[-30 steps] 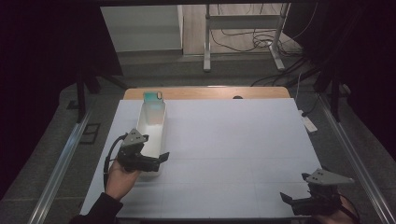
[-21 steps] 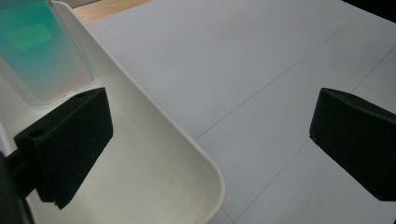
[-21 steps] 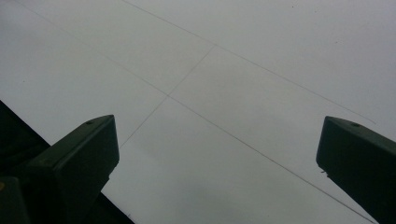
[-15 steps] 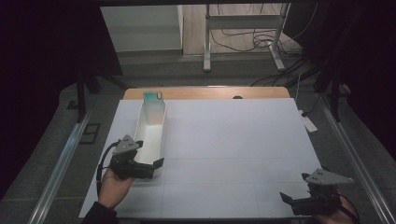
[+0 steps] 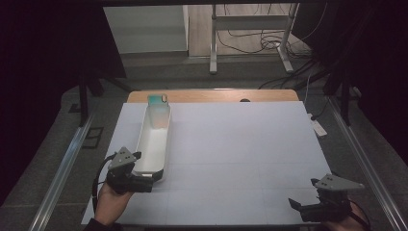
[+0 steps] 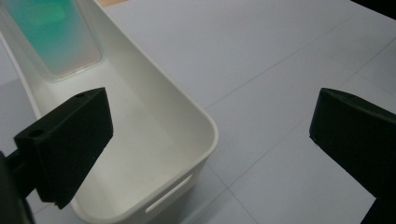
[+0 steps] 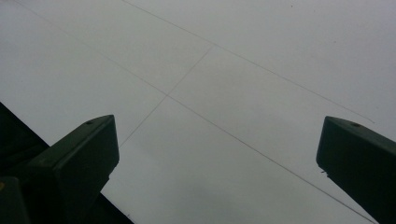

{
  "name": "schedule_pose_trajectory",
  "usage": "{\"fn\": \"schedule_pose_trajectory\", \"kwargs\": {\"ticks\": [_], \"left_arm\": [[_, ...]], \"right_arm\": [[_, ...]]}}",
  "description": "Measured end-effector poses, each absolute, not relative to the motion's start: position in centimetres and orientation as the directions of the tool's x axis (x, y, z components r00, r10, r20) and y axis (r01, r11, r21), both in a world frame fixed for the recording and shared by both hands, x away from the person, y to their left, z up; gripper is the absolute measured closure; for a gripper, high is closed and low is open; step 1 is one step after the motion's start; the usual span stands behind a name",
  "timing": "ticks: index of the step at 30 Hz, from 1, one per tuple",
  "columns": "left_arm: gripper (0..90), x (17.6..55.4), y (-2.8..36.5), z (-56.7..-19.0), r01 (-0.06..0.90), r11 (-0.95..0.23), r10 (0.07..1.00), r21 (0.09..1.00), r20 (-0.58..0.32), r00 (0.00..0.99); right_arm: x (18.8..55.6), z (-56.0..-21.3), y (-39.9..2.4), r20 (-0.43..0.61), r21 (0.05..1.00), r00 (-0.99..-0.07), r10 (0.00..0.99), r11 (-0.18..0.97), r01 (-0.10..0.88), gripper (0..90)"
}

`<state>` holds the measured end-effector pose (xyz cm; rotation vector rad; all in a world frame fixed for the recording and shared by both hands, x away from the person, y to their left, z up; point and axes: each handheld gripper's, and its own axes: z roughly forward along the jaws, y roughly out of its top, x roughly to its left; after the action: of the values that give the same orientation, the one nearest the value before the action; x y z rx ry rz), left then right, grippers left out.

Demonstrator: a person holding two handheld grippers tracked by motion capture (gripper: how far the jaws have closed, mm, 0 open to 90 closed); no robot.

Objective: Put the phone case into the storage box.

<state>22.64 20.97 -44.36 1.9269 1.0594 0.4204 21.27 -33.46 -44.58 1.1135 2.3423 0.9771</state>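
A wooden table [image 5: 269, 96] under a white gridded sheet [image 5: 240, 154], a long white tray [image 5: 153, 144] lying on the sheet's left side, running toward the far edge, bare sheet elsewhere

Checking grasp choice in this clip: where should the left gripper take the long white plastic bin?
Probably the near end wall of the long white plastic bin, coming from the person's side with open jaws astride the rim. That end faces the left gripper, and its thin upright wall with a handle slot suits a pinch.
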Motion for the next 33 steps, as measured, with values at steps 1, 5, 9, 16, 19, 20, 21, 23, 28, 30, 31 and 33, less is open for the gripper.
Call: {"fn": "schedule_pose_trajectory", "kwargs": {"ticks": [1, 5, 9, 16, 19, 20, 21, 23, 28, 30, 31, 33], "left_arm": [[0.2, 22.5, 21.0, -44.4, 0.513, -0.256, 0.808, 0.820, -0.110, 0.579], [0.2, 21.8, 21.3, -44.6, 0.516, -0.257, 0.813, 0.817, -0.106, 0.572], [0.2, 21.4, 21.4, -44.8, 0.519, -0.258, 0.816, 0.815, -0.104, 0.568], [0.2, 20.4, 21.7, -45.1, 0.525, -0.264, 0.823, 0.809, -0.095, 0.560], [0.2, 20.2, 21.8, -45.1, 0.525, -0.263, 0.824, 0.809, -0.094, 0.558], [0.2, 20.1, 21.8, -45.1, 0.526, -0.266, 0.824, 0.808, -0.092, 0.559], [0.2, 20.0, 21.8, -45.2, 0.527, -0.265, 0.825, 0.808, -0.093, 0.558], [0.2, 19.8, 21.9, -45.3, 0.531, -0.266, 0.827, 0.805, -0.092, 0.554], [0.2, 19.2, 22.2, -45.6, 0.537, -0.265, 0.831, 0.801, -0.093, 0.548], [0.2, 19.1, 22.4, -45.6, 0.539, -0.261, 0.833, 0.801, -0.096, 0.546], [0.2, 19.0, 22.4, -45.6, 0.539, -0.260, 0.833, 0.801, -0.095, 0.544], [0.2, 18.7, 22.6, -45.7, 0.540, -0.259, 0.835, 0.801, -0.096, 0.542]], "right_arm": [[21.3, -44.6, -33.5, -0.032, 0.721, -0.620, 0.784, 0.448, 0.529, 0.0], [21.3, -44.6, -33.4, -0.032, 0.721, -0.619, 0.784, 0.448, 0.529, 0.0], [21.3, -44.6, -33.5, -0.033, 0.721, -0.620, 0.784, 0.448, 0.528, 0.0], [21.3, -44.6, -33.4, -0.032, 0.721, -0.620, 0.784, 0.447, 0.530, 0.0], [21.3, -44.6, -33.4, -0.032, 0.720, -0.620, 0.784, 0.448, 0.530, 0.0], [21.3, -44.6, -33.4, -0.032, 0.720, -0.620, 0.784, 0.448, 0.530, 0.0], [21.3, -44.6, -33.4, -0.032, 0.720, -0.620, 0.784, 0.449, 0.530, 0.0], [21.3, -44.6, -33.4, -0.032, 0.719, -0.620, 0.784, 0.449, 0.530, 0.0], [21.3, -44.6, -33.4, -0.033, 0.719, -0.620, 0.784, 0.449, 0.530, 0.0], [21.3, -44.6, -33.4, -0.032, 0.719, -0.620, 0.784, 0.448, 0.530, 0.0], [21.3, -44.6, -33.4, -0.032, 0.720, -0.619, 0.785, 0.448, 0.530, 0.0], [21.3, -44.6, -33.4, -0.031, 0.720, -0.619, 0.785, 0.447, 0.530, 0.0]]}}
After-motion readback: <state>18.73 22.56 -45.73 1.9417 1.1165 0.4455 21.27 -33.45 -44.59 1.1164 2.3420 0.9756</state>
